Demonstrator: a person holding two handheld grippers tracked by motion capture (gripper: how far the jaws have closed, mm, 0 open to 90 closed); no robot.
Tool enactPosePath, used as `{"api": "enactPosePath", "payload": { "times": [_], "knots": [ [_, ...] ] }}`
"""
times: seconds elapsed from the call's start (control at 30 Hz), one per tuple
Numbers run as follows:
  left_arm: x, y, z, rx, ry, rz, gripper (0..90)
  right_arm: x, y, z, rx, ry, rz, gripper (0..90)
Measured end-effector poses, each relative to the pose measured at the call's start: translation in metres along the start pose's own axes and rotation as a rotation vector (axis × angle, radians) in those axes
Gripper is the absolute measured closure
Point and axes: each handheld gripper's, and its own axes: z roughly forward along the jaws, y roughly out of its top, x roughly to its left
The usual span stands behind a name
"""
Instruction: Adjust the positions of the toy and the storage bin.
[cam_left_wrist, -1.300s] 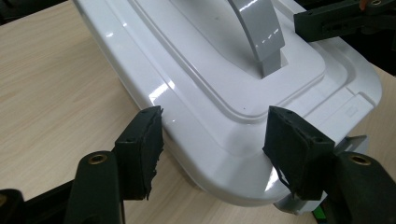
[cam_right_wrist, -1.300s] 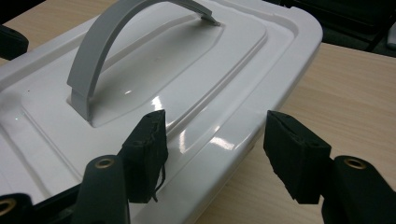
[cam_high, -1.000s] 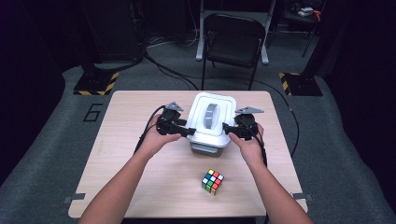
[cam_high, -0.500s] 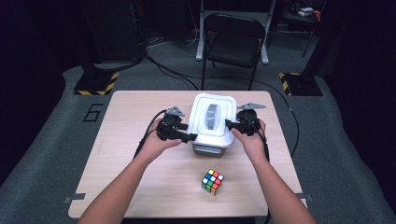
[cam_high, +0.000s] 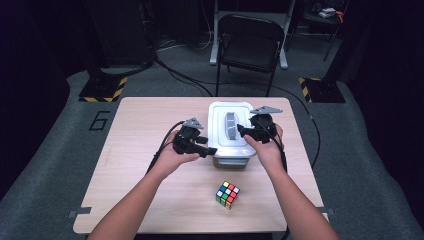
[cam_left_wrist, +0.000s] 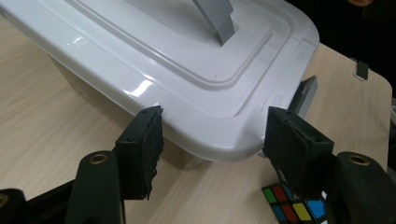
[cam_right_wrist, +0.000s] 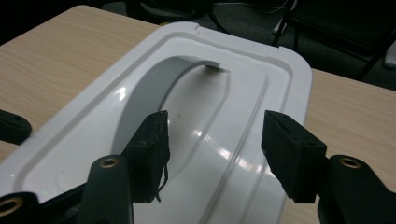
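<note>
A white lidded box (cam_high: 222, 117) with a grey handle (cam_high: 231, 125) stands mid-table. My left gripper (cam_high: 210, 150) is at its front-left corner. In the left gripper view the lid's rounded corner (cam_left_wrist: 219, 135) lies between the jaws of my left gripper (cam_left_wrist: 215, 135). They have just been closing, but a gap shows at each pad. My right gripper (cam_high: 241, 131) hovers over the lid's right side. In the right gripper view the jaws of my right gripper (cam_right_wrist: 212, 140) have just been opening above the lid (cam_right_wrist: 219, 107), with the handle (cam_right_wrist: 154, 88) ahead and nothing between them.
A Rubik's cube (cam_high: 227, 195) lies on the wooden table (cam_high: 140, 175) in front of the box, also seen past the left jaw (cam_left_wrist: 289, 205). A grey latch (cam_left_wrist: 306, 91) sits on the box's front. A black chair (cam_high: 250, 45) stands behind the table.
My right gripper has lifted slightly over the lid. My left gripper has shifted a little toward the lid's front-left corner. The box and cube stay put.
</note>
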Motion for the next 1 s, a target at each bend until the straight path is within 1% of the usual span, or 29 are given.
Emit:
{"api": "enactPosePath", "payload": {
  "times": [0.03,0.1,0.13,0.2,0.23,0.27,0.33,0.37,0.4,0.43,0.47,0.5,0.53,0.57,0.6,0.63,0.7,0.77,0.8,0.83,0.87,0.9,1.0],
  "knots": [
    [0.000,0.000,0.000,0.000,0.000,0.000,37.5,0.002,0.002,-0.002,-0.002,0.004,0.000,41.4],
    [-0.004,0.000,0.005,0.014,-0.014,0.015,38.3,0.004,0.004,-0.004,-0.011,0.015,-0.008,41.0],
    [-0.004,0.000,0.005,0.014,-0.014,0.015,38.6,0.004,0.004,-0.004,-0.011,0.015,-0.008,41.0],
    [-0.005,-0.001,0.008,0.023,-0.024,0.012,38.7,0.009,0.008,-0.003,-0.009,0.026,-0.017,40.2],
    [-0.005,-0.002,0.007,0.028,-0.023,0.013,38.7,0.010,0.009,-0.002,-0.009,0.032,-0.025,39.9],
    [-0.004,-0.002,0.007,0.027,-0.021,0.016,39.1,0.013,0.009,-0.001,-0.007,0.037,-0.019,39.9],
    [-0.004,-0.003,0.006,0.030,-0.016,0.016,39.1,0.017,0.011,0.002,-0.003,0.033,-0.021,39.9],
    [-0.002,-0.004,0.003,0.031,-0.008,0.012,39.1,0.018,0.011,0.004,-0.001,0.033,-0.026,40.0],
    [-0.001,-0.005,0.001,0.028,-0.001,0.007,39.1,0.019,0.011,0.006,-0.002,0.030,-0.041,40.4],
    [0.000,-0.006,-0.001,0.021,0.005,0.001,39.1,0.020,0.011,0.008,0.004,0.027,-0.043,40.6],
    [0.000,-0.006,-0.001,0.021,0.005,0.001,39.1,0.022,0.011,0.010,0.004,0.021,-0.049,41.2],
    [0.003,-0.008,-0.006,0.021,0.013,-0.006,39.1,0.024,0.011,0.012,0.003,0.014,-0.047,41.7],
    [0.005,-0.009,-0.008,0.019,0.017,-0.005,39.1,0.025,0.011,0.014,0.005,0.010,-0.055,41.9],
    [0.007,-0.011,-0.010,0.017,0.028,-0.008,39.1,0.027,0.011,0.016,0.010,0.007,-0.049,42.4],
    [0.008,-0.012,-0.013,0.017,0.027,-0.013,39.1,0.028,0.012,0.018,0.016,0.006,-0.052,42.9],
    [0.008,-0.012,-0.013,0.017,0.027,-0.013,39.1,0.030,0.012,0.021,0.020,0.002,-0.060,43.9],
    [0.013,-0.017,-0.019,0.012,0.042,-0.021,39.1,0.033,0.012,0.024,0.037,-0.008,-0.067,45.2],
    [0.015,-0.019,-0.022,0.011,0.049,-0.032,39.1,0.035,0.012,0.028,0.046,-0.017,-0.070,47.7],
    [0.016,-0.020,-0.024,0.014,0.056,-0.029,39.1,0.035,0.012,0.029,0.050,-0.023,-0.067,49.2],
    [0.017,-0.021,-0.025,0.012,0.054,-0.035,39.1,0.036,0.012,0.030,0.056,-0.025,-0.063,52.2],
    [0.019,-0.021,-0.026,0.010,0.060,-0.035,39.1,0.035,0.012,0.031,0.057,-0.028,-0.071,56.1],
    [0.019,-0.022,-0.027,0.013,0.062,-0.038,39.1,0.035,0.012,0.032,0.066,-0.030,-0.066,58.1],
    [0.021,-0.024,-0.029,0.011,0.067,-0.041,39.1,0.031,0.011,0.033,0.071,0.000,-0.055,59.6]
  ]
}}
